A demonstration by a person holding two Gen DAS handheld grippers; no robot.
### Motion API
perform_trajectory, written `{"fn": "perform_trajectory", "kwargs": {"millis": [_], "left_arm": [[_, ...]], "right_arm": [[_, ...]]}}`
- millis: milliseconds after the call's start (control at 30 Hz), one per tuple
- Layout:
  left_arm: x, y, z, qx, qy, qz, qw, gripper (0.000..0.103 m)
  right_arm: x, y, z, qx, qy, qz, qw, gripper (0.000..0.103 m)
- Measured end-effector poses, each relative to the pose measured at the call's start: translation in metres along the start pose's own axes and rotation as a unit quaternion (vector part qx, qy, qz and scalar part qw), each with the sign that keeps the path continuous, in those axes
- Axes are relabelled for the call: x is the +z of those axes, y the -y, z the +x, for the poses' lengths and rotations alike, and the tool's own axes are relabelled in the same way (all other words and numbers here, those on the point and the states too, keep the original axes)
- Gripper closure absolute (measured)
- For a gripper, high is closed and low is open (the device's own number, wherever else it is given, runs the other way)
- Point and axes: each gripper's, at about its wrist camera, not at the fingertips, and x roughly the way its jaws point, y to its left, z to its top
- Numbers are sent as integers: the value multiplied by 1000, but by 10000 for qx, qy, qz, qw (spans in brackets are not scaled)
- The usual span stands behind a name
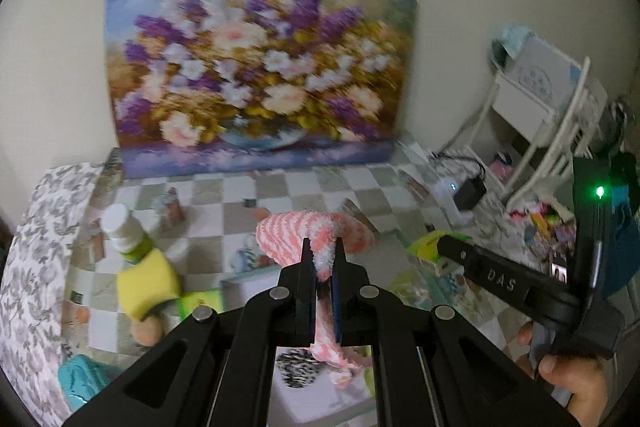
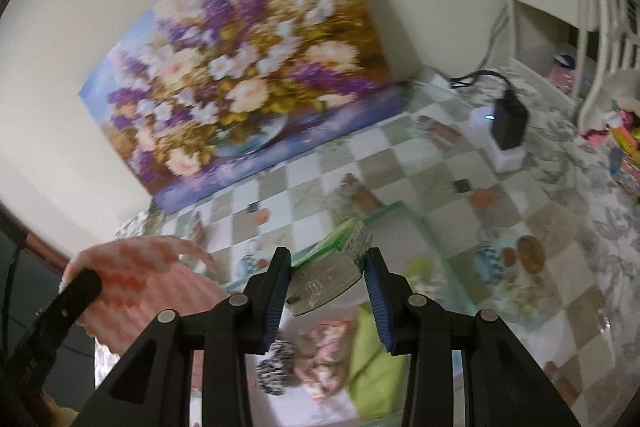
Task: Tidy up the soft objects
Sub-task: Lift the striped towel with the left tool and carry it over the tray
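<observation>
A: What is the left gripper clamped on?

B: A fluffy pink-and-white striped sock, pinched tight between the jaws; its knit bunches above the fingertips and trails below them, over a checkered tablecloth.

A: And the right gripper?

B: Its blue ribbed pads stand partly apart, with a green-and-grey sponge-like block between them; blur hides whether they press it.

A: The room?

B: A floral canvas leans on a cream wall; a white rack stands to the right.

A: What does each camera add?

B: The left view alone shows a yellow sponge, a white-capped bottle and the person's hand. The right view shows a clear bin holding a zebra-patterned piece and green cloth.
</observation>
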Motion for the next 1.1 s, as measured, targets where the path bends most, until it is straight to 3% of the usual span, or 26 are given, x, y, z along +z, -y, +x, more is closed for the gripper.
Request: {"fn": "perform_trajectory", "kwargs": {"millis": [267,533,733,900,1100], "left_arm": [[-18,37,36,-74,-371,476,9981,97],[-47,47,85,93,-1028,679,9923,97],[-67,37,114,262,-1510,571,9865,97],[-82,24,135,174,-1976,256,9798,97],[-90,17,144,255,-2204,131,9750,97]], "right_arm": [[1,36,10,-266,-10,273,9993,63],[-8,43,36,-227,-176,286,9992,62],[-17,37,55,-160,-339,130,9992,62],[-23,30,68,-115,-429,5,9990,62],[-29,24,79,-104,-505,-105,9986,62]]}}
